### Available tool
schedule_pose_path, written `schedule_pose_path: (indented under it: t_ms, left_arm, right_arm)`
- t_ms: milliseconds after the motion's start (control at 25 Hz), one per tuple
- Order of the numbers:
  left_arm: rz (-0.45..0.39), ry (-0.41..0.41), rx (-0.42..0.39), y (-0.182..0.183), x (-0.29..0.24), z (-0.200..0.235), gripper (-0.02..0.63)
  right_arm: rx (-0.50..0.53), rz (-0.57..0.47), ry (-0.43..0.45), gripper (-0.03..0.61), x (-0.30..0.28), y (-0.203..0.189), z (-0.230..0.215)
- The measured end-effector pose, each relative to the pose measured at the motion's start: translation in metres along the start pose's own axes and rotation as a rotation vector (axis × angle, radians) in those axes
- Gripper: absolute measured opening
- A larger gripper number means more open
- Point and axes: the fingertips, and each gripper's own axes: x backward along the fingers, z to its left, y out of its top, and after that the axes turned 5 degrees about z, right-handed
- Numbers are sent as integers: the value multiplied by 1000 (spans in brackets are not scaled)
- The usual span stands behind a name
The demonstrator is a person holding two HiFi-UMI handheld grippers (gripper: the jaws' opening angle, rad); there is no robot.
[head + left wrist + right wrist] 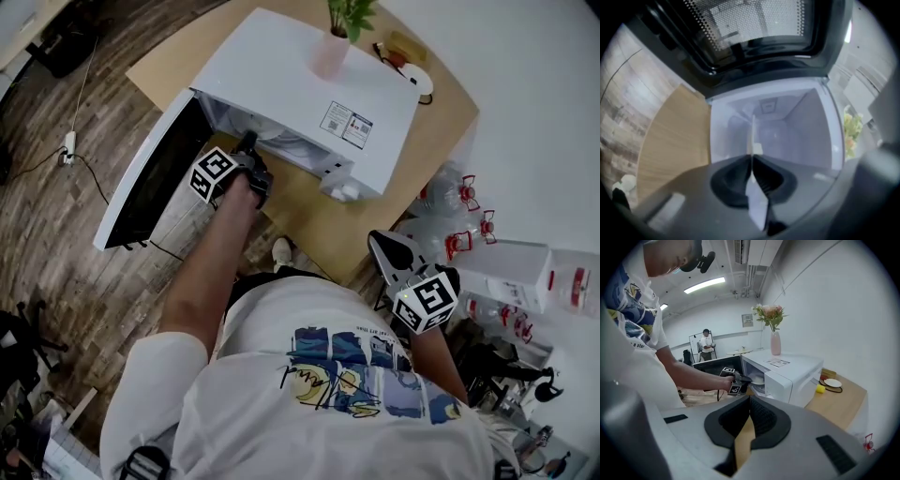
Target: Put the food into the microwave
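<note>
A white microwave (309, 84) stands on a wooden table (309, 220) with its dark door (141, 187) swung open to the left. My left gripper (251, 142) is at the mouth of the cavity, shut on the rim of a thin white plate. In the left gripper view the plate (752, 136) shows edge-on between the closed jaws and reaches into the pale cavity (787, 126). The right gripper view shows the same plate (757, 379) at the opening; what lies on it is hidden. My right gripper (389, 253) hangs off the table's near right corner, shut and empty.
A pink vase with flowers (333, 47) stands on the microwave's top. A small plate (417, 80) and a yellow object (820, 389) lie on the table behind it. Red-capped bottles (469, 225) crowd the floor at right. A person (707, 345) stands far back.
</note>
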Motion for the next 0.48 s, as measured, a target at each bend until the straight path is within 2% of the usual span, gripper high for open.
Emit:
schedule_pose_path:
  t_ms: [480]
  left_arm:
    - [36, 76, -23, 1, -20, 9, 18]
  right_arm:
    - [-29, 15, -14, 8, -2, -7, -3]
